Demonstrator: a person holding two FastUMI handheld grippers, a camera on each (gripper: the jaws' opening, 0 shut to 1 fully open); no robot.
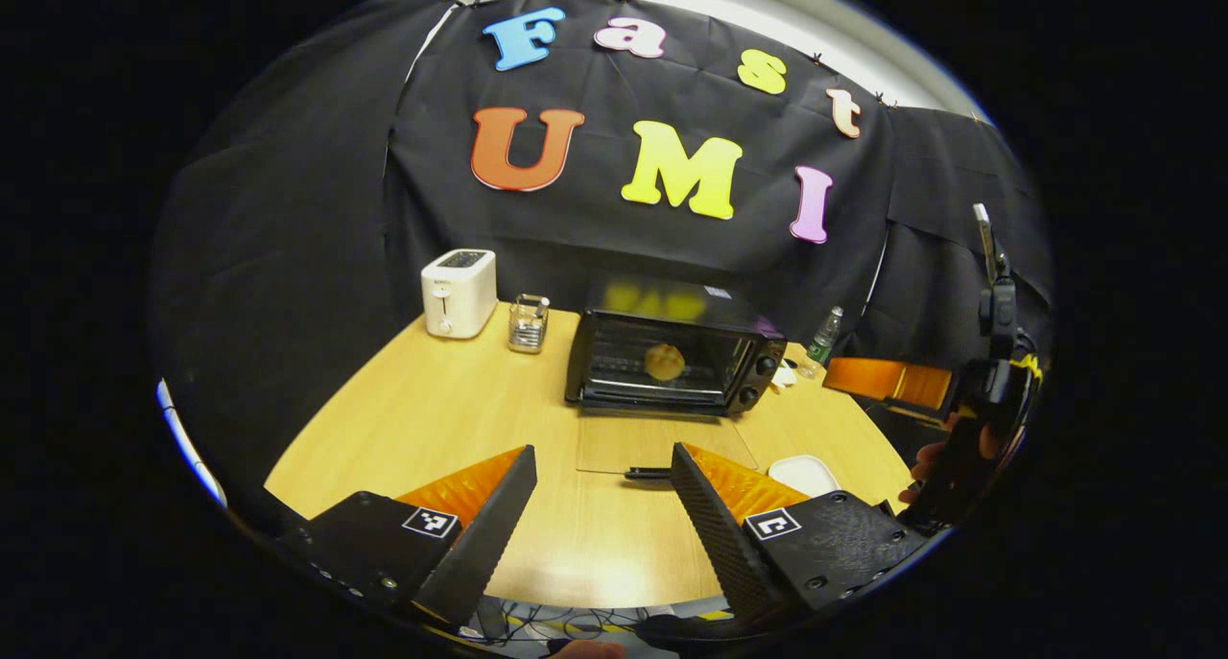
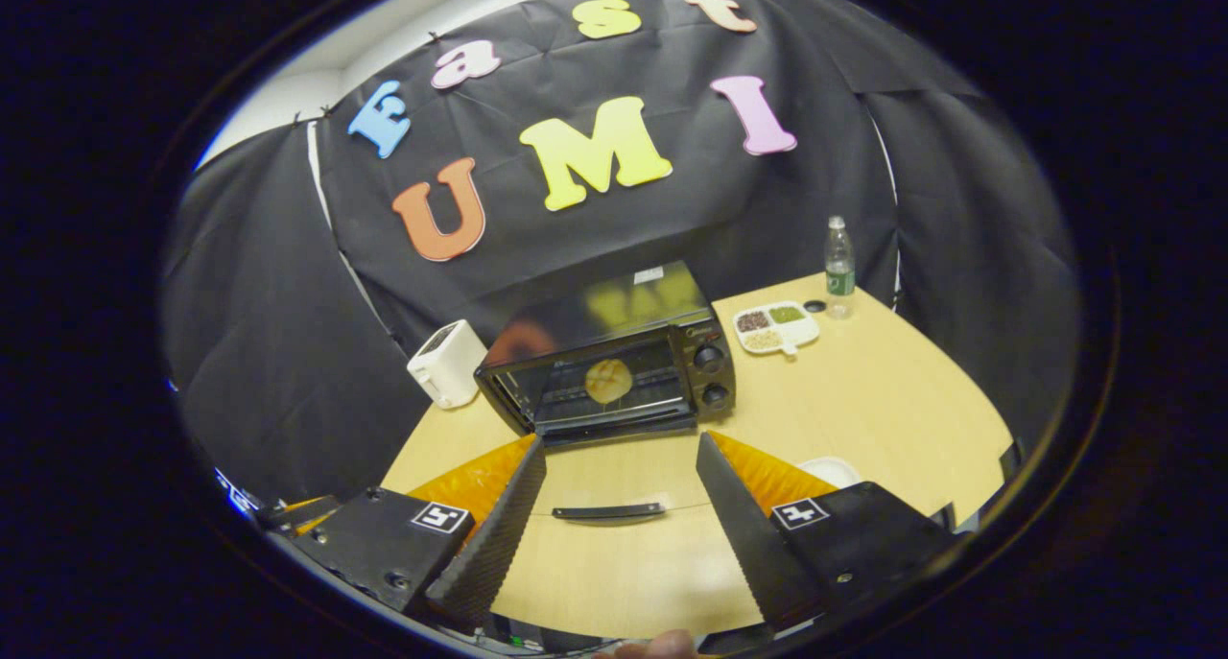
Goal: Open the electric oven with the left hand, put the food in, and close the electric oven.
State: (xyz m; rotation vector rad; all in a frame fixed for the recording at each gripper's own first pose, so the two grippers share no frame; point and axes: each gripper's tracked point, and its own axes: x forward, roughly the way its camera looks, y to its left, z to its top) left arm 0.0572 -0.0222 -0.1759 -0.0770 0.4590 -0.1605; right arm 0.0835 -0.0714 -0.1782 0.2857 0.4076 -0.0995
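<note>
The black electric oven (image 1: 672, 362) stands mid-table with its glass door (image 1: 652, 443) folded down flat, the handle (image 1: 648, 472) toward me. A round bread roll (image 1: 664, 362) sits on the rack inside. My left gripper (image 1: 602, 453) is open just in front of the door handle, holding nothing. In the right gripper view the same oven (image 2: 614, 371) holds the roll (image 2: 609, 381), and the door handle (image 2: 609, 511) lies between the spread fingers of my open, empty right gripper (image 2: 621, 443). The right gripper (image 1: 988, 390) and the hand (image 1: 926, 462) holding it show at the far right.
A white toaster (image 1: 459, 293) and a small glass holder (image 1: 528, 323) stand left of the oven. A water bottle (image 2: 838, 266) and a divided snack tray (image 2: 775, 328) sit behind it on the right. A white plate (image 2: 830, 469) lies near the table's front right.
</note>
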